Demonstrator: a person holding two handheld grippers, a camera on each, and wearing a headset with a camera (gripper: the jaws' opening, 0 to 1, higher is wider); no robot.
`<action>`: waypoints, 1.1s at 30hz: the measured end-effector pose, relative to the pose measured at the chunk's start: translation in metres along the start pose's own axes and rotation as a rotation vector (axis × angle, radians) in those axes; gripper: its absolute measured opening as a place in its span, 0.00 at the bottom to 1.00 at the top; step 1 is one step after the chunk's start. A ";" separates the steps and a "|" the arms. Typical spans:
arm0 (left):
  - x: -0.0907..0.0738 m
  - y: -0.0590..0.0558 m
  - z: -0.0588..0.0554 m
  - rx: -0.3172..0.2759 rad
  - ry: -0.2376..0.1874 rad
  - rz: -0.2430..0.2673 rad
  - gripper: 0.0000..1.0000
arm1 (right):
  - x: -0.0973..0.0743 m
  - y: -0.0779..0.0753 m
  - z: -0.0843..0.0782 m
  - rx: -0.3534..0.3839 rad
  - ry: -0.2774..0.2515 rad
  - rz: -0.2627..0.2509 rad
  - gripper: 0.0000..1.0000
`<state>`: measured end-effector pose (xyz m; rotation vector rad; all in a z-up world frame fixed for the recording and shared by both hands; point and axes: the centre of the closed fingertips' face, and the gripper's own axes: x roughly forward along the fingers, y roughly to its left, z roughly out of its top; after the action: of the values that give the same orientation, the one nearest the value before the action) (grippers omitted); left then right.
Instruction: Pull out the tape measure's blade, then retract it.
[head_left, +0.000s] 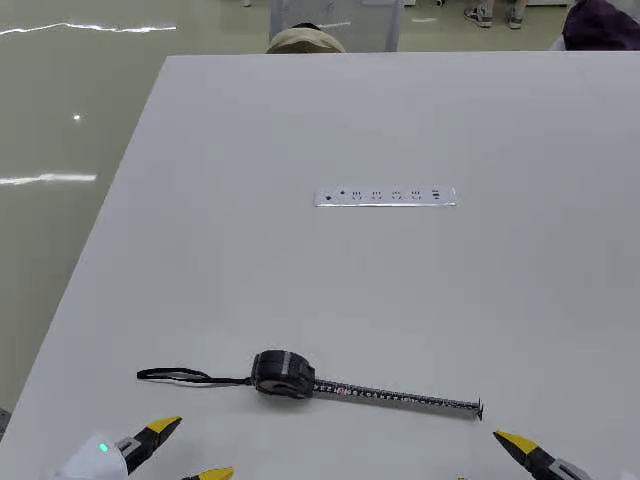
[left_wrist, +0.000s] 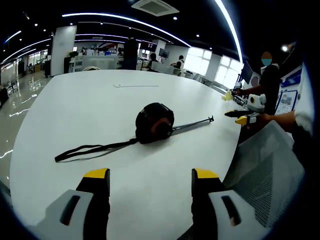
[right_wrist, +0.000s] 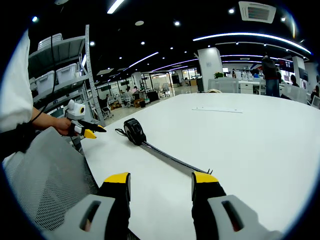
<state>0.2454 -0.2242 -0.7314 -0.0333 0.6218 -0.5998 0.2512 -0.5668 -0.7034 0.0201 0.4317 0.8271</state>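
Observation:
The black tape measure (head_left: 283, 374) lies on the white table (head_left: 400, 290) near its front edge. Its blade (head_left: 400, 398) is pulled out flat to the right, and a black wrist strap (head_left: 170, 376) trails to the left. My left gripper (head_left: 190, 450) is open, in front of the case and apart from it. My right gripper (head_left: 490, 462) is open just in front of the blade's hook end. In the left gripper view the case (left_wrist: 155, 122) lies beyond the open left gripper (left_wrist: 151, 175). In the right gripper view the blade (right_wrist: 172, 157) runs from the case (right_wrist: 134, 131) toward the open right gripper (right_wrist: 161, 178).
A white power strip (head_left: 385, 197) lies flat at mid-table. The table's left edge (head_left: 100, 230) drops to a shiny floor. A grey mesh surface (left_wrist: 265, 170) sits below the front edge. People stand at desks far behind (right_wrist: 270, 75).

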 end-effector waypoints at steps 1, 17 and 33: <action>0.000 0.000 0.000 -0.002 -0.002 0.003 0.64 | -0.001 0.000 -0.001 0.001 0.000 0.001 0.49; 0.000 0.000 -0.003 -0.022 -0.009 0.005 0.64 | 0.001 0.003 0.000 0.008 -0.008 0.007 0.49; 0.001 -0.001 0.009 -0.040 -0.012 0.019 0.64 | 0.009 0.005 0.004 -0.002 -0.013 0.020 0.49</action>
<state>0.2501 -0.2268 -0.7246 -0.0681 0.6220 -0.5681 0.2543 -0.5559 -0.7019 0.0284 0.4192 0.8468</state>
